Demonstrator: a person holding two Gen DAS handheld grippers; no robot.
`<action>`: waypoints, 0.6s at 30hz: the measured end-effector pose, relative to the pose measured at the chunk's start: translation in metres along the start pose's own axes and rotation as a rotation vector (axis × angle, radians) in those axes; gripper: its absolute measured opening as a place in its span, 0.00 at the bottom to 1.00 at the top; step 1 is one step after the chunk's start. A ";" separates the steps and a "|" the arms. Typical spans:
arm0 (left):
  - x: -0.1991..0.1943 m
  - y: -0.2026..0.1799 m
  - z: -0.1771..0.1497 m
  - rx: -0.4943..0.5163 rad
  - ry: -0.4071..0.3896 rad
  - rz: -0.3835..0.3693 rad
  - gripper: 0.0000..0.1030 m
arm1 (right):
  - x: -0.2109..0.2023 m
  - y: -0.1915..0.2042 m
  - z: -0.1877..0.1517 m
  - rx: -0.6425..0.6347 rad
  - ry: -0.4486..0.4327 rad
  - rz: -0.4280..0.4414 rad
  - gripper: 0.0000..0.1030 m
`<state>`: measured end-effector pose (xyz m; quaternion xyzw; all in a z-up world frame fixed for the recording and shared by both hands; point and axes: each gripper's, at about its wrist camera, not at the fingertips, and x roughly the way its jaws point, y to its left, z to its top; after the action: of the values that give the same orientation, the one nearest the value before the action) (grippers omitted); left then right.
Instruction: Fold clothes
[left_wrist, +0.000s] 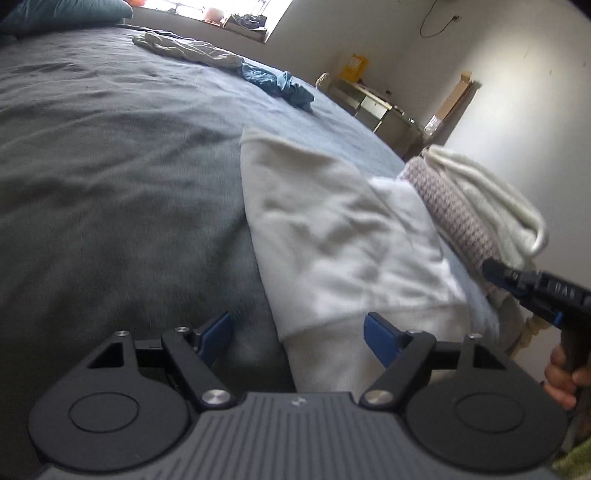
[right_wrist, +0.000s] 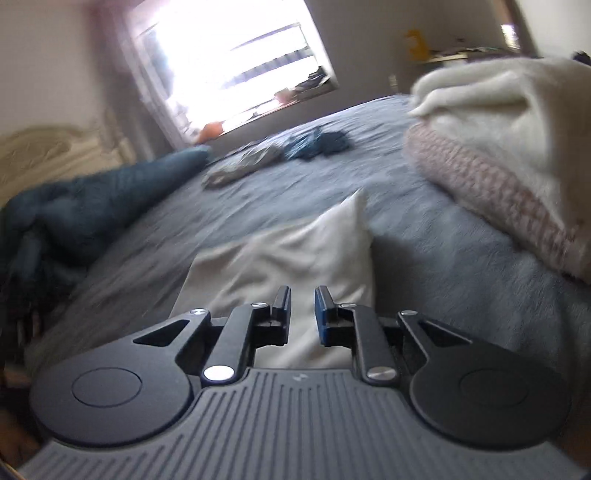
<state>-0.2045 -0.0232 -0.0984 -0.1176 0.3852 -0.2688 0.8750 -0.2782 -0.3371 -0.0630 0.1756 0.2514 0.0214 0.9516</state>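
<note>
A white folded garment (left_wrist: 332, 229) lies on the grey-blue bed cover (left_wrist: 110, 166). My left gripper (left_wrist: 297, 325) stands open just above the garment's near left edge, one finger over the cover and the other over the cloth, nothing pinched. At the right edge of this view a hand (left_wrist: 561, 380) holds my right gripper (left_wrist: 491, 267), which points at the stack beside the garment. In the right wrist view my right gripper (right_wrist: 301, 295) hovers over the white garment (right_wrist: 295, 251); its jaws leave a narrow gap and hold nothing.
A folded stack, pink knit (left_wrist: 454, 210) under cream cloth (left_wrist: 491, 192), sits at the bed's right edge. A crumpled blue garment (left_wrist: 280, 85) and a beige one (left_wrist: 184, 48) lie farther up the bed. A teal blanket (right_wrist: 92, 206) lies near the headboard.
</note>
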 end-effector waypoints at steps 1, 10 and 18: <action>0.001 -0.005 -0.004 0.029 -0.007 0.020 0.79 | 0.011 0.003 -0.011 -0.025 0.050 -0.008 0.14; -0.002 -0.014 -0.020 0.082 -0.039 0.064 0.80 | -0.026 0.050 -0.037 -0.141 0.014 0.005 0.14; -0.009 -0.006 -0.020 0.082 -0.024 0.015 0.80 | 0.013 0.053 -0.072 -0.197 0.108 -0.015 0.14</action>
<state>-0.2264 -0.0231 -0.1042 -0.0818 0.3642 -0.2762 0.8857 -0.2988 -0.2623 -0.1091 0.0778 0.3001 0.0483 0.9495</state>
